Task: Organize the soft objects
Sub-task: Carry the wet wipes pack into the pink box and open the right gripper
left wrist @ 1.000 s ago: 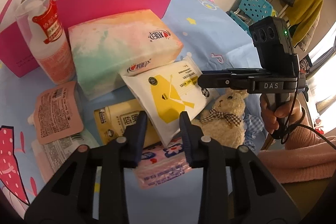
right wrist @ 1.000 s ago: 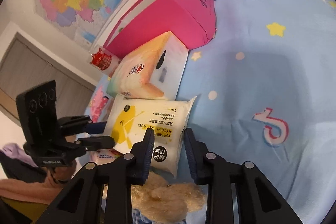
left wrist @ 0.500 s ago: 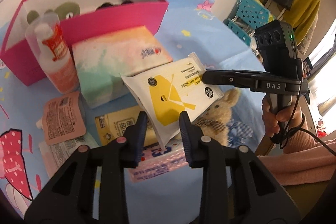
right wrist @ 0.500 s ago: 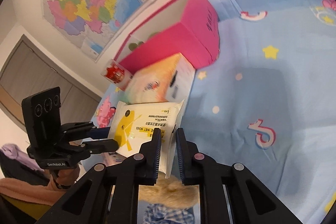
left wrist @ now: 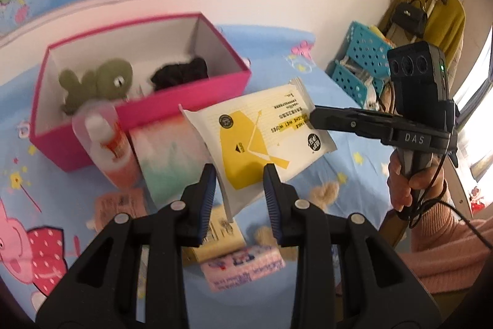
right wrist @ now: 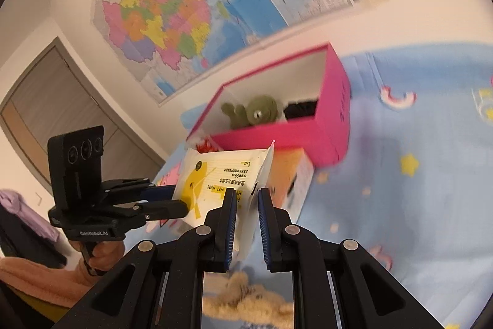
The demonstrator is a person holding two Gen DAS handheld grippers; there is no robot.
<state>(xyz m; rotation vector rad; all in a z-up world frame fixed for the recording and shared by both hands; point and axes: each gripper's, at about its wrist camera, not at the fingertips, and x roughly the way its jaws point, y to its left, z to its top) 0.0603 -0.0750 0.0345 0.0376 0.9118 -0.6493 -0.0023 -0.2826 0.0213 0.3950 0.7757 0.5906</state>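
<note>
We have the wipes pack off the bed, both the right gripper and left gripper pinching its edges. We should carry it level over the pink box at far left, then release together.

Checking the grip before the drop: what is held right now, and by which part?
The wet wipes pack: right tongs pinch one end edge, left tongs the opposite edge.
</note>
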